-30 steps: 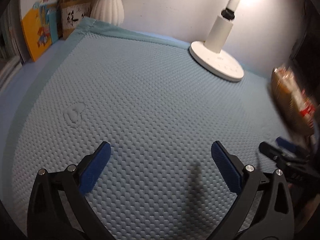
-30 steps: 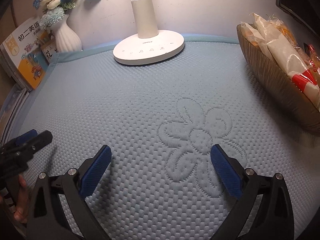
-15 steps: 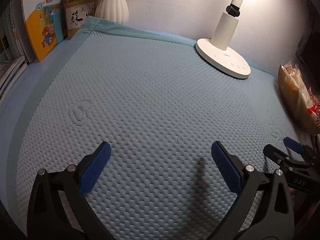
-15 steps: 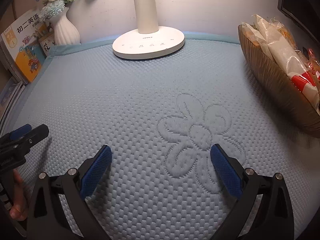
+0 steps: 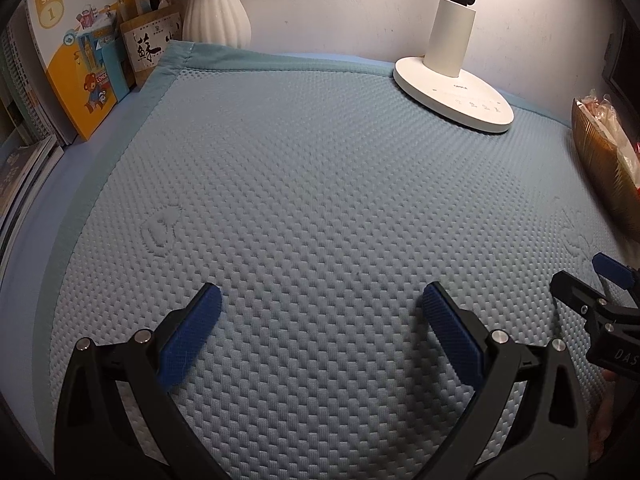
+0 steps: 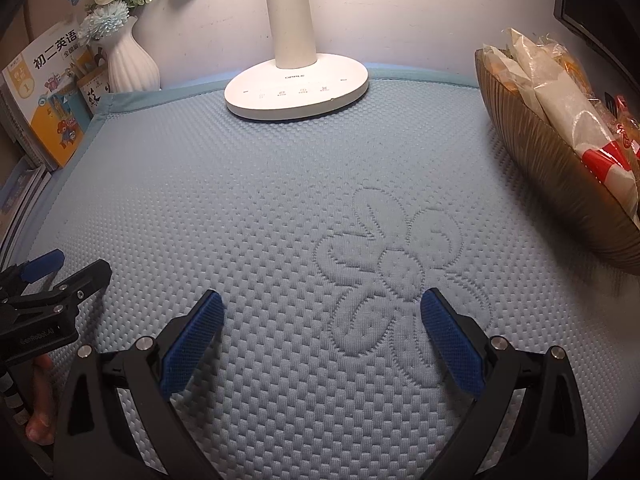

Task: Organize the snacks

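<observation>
Blue quilted fabric mat (image 6: 280,184) is seen covering the bench, with a stitched flower motif (image 6: 400,272) just ahead of the right claw (image 6: 322,320). Both claws are held low over the mat with their blue-padded jaws spread wide and nothing between them. The left claw (image 5: 320,316) is seen in the right wrist view at 9 o'clock, gripped by a hand (image 6: 40,400) at the lower edge; the right claw appears in the left wrist view at 3 o'clock.

The plastic-wrapped snack packets (image 6: 560,96) are piled in a brown ribbed oval basket (image 6: 560,176), found at 2 o'clock in the right wrist view, resting on the mat's far right side and well apart from either claw. The same basket is glimpsed at 3 o'clock in the left wrist view.

A white round-based desk lamp (image 6: 296,88) is stood at 12 o'clock on the mat's far edge. At 10 o'clock, against the wall, a white ribbed vase of blue and white flowers (image 6: 128,64) is placed beside an upright yellow and white textbook (image 6: 48,104), with more books (image 5: 20,184) stacked at the left edge
</observation>
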The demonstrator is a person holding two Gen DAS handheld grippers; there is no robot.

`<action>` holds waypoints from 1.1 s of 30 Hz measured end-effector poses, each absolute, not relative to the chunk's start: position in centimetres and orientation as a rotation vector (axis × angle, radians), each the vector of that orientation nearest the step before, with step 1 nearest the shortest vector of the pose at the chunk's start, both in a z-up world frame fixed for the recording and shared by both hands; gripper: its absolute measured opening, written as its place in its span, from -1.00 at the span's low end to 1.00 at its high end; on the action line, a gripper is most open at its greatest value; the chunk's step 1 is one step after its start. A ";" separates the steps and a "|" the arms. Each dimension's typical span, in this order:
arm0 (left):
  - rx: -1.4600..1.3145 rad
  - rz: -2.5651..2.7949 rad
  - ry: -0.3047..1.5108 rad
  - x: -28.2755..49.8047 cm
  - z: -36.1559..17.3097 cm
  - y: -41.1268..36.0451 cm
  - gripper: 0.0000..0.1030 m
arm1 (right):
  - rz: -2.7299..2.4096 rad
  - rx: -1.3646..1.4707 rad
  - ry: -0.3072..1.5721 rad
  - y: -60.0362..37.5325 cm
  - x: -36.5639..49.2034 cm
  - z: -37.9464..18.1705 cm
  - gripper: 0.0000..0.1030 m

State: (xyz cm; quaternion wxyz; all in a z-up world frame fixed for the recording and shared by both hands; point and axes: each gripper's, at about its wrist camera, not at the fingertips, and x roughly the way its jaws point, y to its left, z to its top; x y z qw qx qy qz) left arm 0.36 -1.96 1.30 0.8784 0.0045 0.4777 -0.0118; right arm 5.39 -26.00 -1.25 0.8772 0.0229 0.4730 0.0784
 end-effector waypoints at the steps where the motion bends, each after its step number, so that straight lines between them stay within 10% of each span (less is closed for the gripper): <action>1: 0.010 -0.024 0.996 0.4 1.3 -2.0 0.94 | 0.163 0.047 0.987 -26.0 5.4 -1.2 0.91; 33: 0.029 -0.014 1.005 0.4 1.1 -2.1 0.94 | 0.169 0.058 0.980 -26.1 5.4 -1.2 0.91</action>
